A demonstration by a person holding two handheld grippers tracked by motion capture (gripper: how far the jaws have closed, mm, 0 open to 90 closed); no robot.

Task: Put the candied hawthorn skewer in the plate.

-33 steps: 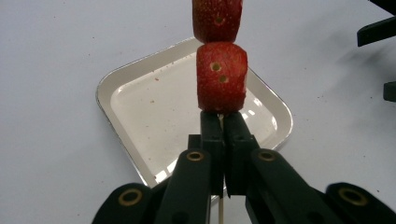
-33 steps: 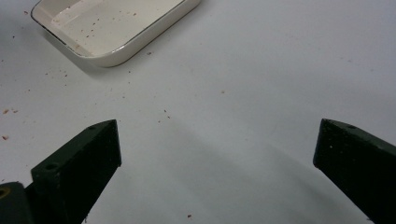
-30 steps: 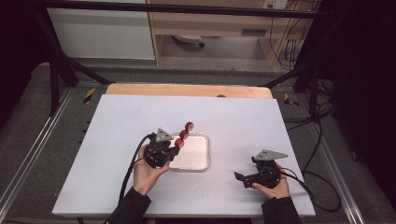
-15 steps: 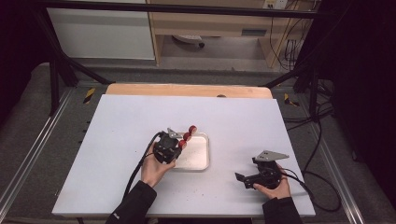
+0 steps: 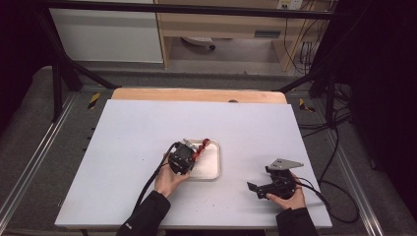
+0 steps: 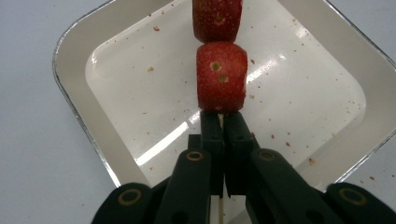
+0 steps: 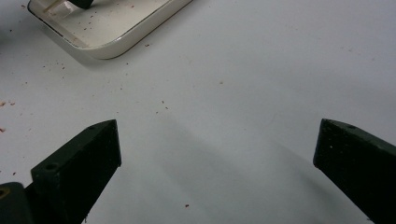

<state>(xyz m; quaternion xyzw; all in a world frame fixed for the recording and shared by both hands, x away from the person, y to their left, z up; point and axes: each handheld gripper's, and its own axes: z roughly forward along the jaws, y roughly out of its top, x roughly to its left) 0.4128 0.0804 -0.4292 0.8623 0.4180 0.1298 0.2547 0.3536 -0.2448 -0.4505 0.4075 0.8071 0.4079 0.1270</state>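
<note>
The left gripper (image 6: 223, 122) has its two black jaws pinched together on a thin pale wooden skewer (image 6: 220, 211) threaded with red strawberry pieces (image 6: 221, 77). That skewer is the thing in hand. It hangs over the shallow white square tray with rounded corners (image 6: 74, 98), and everything turns on how it lies against that tray. Its long axis runs straight out from the jaw tips, away from the hand, so the fruit sits beyond the gripper and over the tray's floor, while the bare end trails back between the jaws toward the tray's near edge. From the high view the red pieces (image 5: 200, 146) slant toward the tray's far left corner, with the left gripper (image 5: 183, 156) at the tray's left rim (image 5: 216, 169).

The right gripper (image 5: 259, 188) sits on the white table (image 5: 123, 128) well to the right of the tray, its jaws spread wide with nothing between them. In its own view the tray's corner (image 7: 105, 49) lies farther off, ahead and to the left. The left hand (image 5: 169, 179) is plainly the nearer one, so I judge that lowering the skewer flat into the tray falls to it.

Against the earlier high view, the left gripper has slid in closer to the tray, carrying the fruit from beyond the far rim to a spot over the tray's corner. The right gripper has scarcely shifted.
</note>
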